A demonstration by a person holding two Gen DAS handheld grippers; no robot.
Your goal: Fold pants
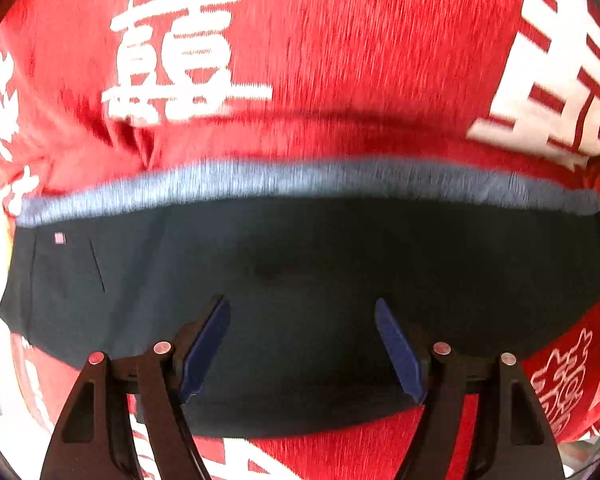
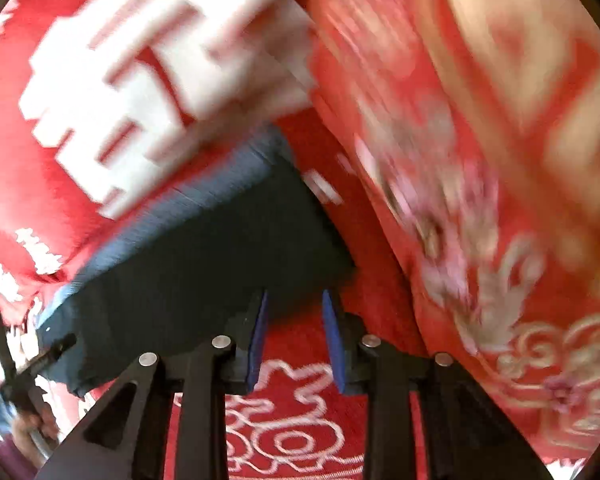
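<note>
pants: dark navy fabric pants with a lighter blue-grey ribbed waistband [image 1: 300, 272], folded into a flat wide bundle, lying on the cloth. In the left wrist view they fill the middle and lower half, with the waistband band [image 1: 308, 184] running across from 9 to 3 o'clock. There's a tiny pale pink tag [image 1: 59, 238] near the 9 o'clock end.

cloth: red fabric cover with big white printed characters [image 1: 380, 40] under everything. One white character sits toward 11 o'clock, another at 2 o'clock. Pretty motion-blurred, esp. in the right wrist view.

left gripper: black two-finger gripper with blue pads [image 1: 302, 350], pointing down right over the pants. Jaws spread wide apart with only flat navy fabric showing between the pads; nothing pinched as far as I can see.

right gripper: same black-and-blue build [image 2: 294, 338], jaws parted only a narrow way. Red cloth with a white scroll pattern shows in the gap, so it's holding nothing. The pants [image 2: 204, 256] lie off toward 10 o'clock from its tips, their near edge just beside the left pad [image 2: 258, 336]. Can't tell if it touches.

other bit: at 8 o'clock of the right view there's some dark hardware, too blurry to identify.
</note>
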